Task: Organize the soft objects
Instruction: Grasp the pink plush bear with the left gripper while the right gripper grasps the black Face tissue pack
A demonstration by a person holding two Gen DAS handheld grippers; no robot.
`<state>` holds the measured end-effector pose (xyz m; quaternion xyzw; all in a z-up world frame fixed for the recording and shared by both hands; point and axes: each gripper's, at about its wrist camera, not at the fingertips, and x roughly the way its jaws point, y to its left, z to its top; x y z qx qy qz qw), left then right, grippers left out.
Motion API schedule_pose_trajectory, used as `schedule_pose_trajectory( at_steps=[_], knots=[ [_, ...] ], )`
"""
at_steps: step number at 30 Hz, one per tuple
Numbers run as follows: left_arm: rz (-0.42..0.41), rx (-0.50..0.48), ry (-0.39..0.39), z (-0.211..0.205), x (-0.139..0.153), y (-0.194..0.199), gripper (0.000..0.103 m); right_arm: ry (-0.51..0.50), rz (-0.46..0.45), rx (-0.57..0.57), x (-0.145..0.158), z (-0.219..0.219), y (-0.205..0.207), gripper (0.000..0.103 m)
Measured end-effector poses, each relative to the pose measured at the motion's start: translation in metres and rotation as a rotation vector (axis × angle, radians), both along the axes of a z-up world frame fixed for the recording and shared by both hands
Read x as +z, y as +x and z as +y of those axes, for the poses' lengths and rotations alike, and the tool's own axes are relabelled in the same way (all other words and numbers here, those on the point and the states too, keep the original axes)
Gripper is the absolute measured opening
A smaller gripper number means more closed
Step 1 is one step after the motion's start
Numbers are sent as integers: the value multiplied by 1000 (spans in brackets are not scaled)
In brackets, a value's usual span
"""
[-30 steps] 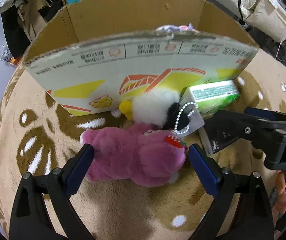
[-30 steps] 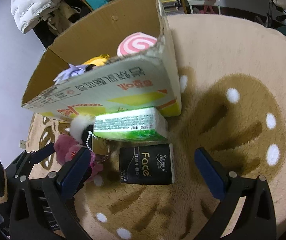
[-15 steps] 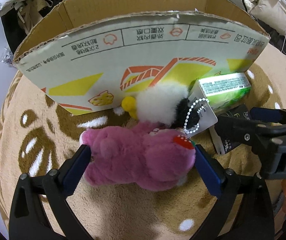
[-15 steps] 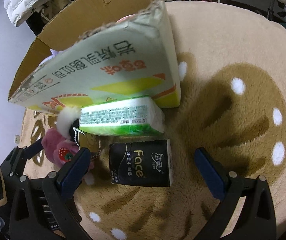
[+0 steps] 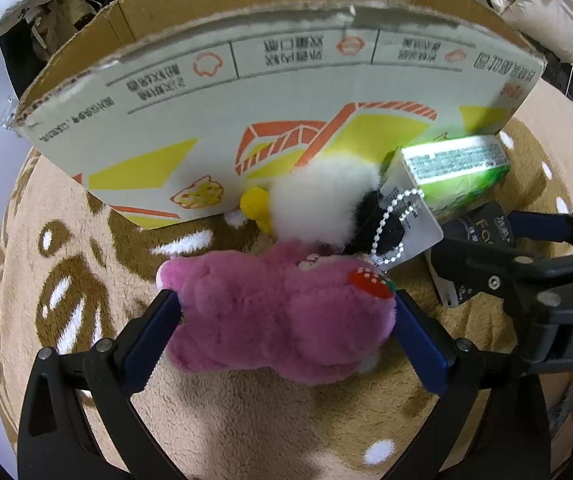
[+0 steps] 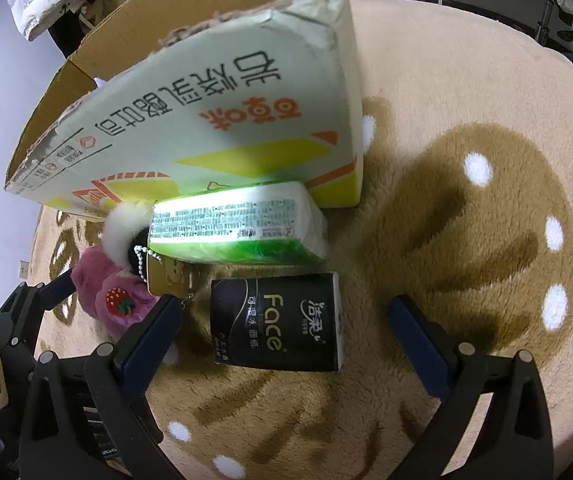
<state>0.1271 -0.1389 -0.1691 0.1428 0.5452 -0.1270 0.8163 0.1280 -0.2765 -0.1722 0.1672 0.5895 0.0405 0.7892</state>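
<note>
— How is the left gripper (image 5: 286, 320) set?
— Its jaws are opening, the pink plush (image 5: 278, 316) bracketed on the rug (image 5: 246, 420) (beside the cardboard box (image 5: 286, 92)).
— The right gripper (image 6: 286, 336)?
— Spread around the black tissue pack (image 6: 278, 332), untouched.

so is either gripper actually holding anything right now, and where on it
Nothing is gripped yet. The left gripper straddles the pink plush, its jaws opening at the toy's two ends. The right gripper is open around the black tissue pack.

A home room: plush patterned rug (image 6: 466, 128); piled bedding (image 5: 534, 4); puffy jacket (image 6: 50, 4).
</note>
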Motion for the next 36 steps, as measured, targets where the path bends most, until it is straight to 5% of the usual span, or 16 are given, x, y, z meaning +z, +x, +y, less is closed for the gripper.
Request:
schedule_pose_trajectory(
  at_steps=[23,31,36],
  knots=[
    [34,8,30,-2,-25,6,101,-78,13,58,-8,36,2,103],
    [23,23,10,7,-17,2,97,-159,33,70,-6,35,-8,69],
    [42,57,9,17,-12,-1,95,-111,9,58,-1,32,-14,68]
  ],
)
